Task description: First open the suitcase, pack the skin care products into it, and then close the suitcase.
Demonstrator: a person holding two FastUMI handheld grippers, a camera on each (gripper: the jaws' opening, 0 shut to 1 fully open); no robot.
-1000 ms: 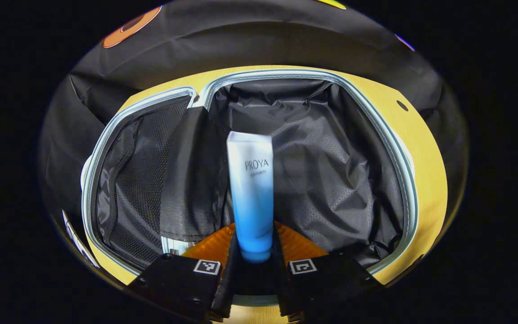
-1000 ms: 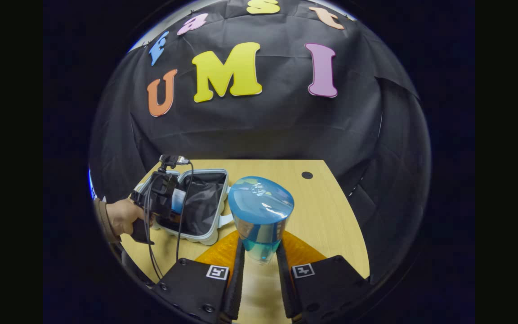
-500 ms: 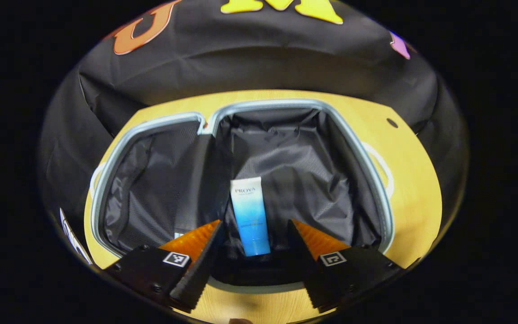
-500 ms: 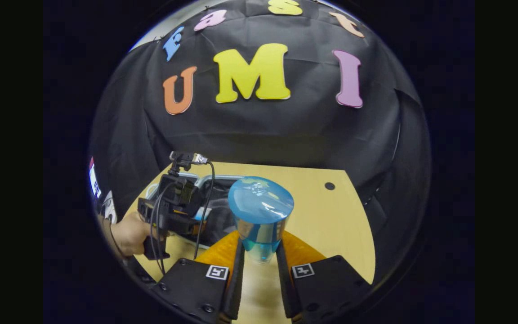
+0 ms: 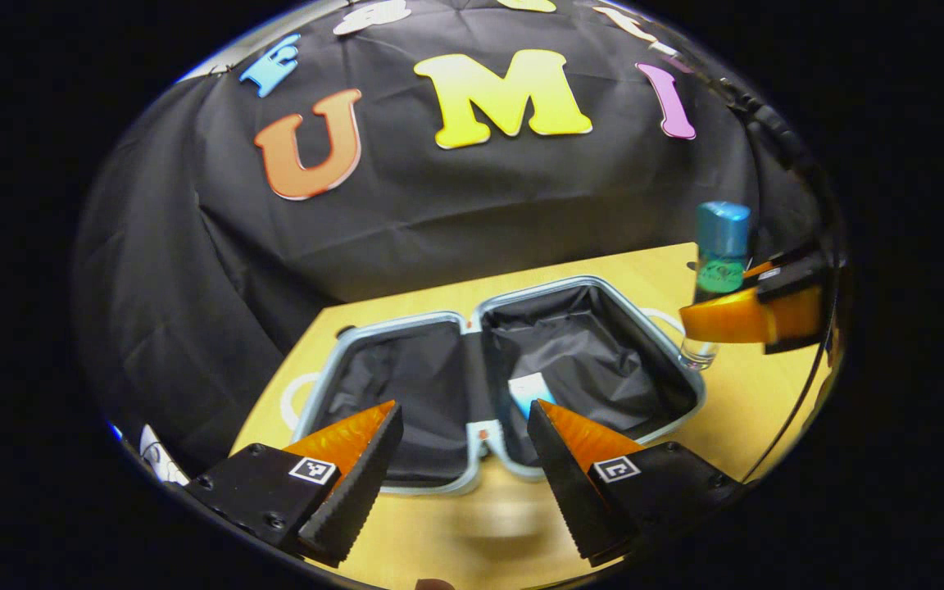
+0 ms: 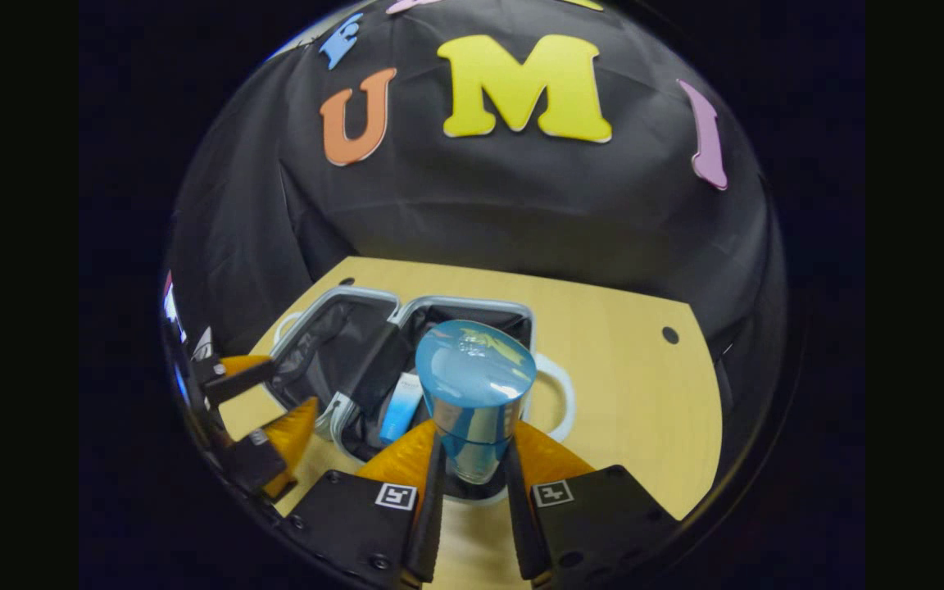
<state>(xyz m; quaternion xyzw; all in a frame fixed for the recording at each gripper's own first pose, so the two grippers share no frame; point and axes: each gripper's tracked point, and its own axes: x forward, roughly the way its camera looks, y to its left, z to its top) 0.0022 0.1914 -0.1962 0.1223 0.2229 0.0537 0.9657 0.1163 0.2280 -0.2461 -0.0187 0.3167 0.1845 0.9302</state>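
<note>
The small suitcase [image 5: 588,283] lies open on the wooden table, both halves lined in black. A white-and-blue tube [image 5: 531,390] rests in its right half. My left gripper [image 5: 462,410] hangs open above the near edge of the case, holding nothing. In the right gripper view the tube [image 6: 401,407] lies inside the suitcase [image 6: 472,302], and my right gripper [image 6: 472,438] is shut on a clear bottle with a blue cap [image 6: 476,378], held over the case's near rim. The left gripper view has that bottle [image 5: 722,246] upright in the right gripper [image 5: 705,324] beside the case's right side.
The table [image 6: 628,393] has bare wood to the right of the case, with a small dark hole [image 6: 669,334] near its far corner. A white loop handle [image 6: 564,399] sticks out from the case's side. My left gripper [image 6: 263,397] sits at the left edge.
My left gripper let go of the tube into the suitcase, opened and drew back and up. My right gripper carried the bottle leftward to the suitcase.
</note>
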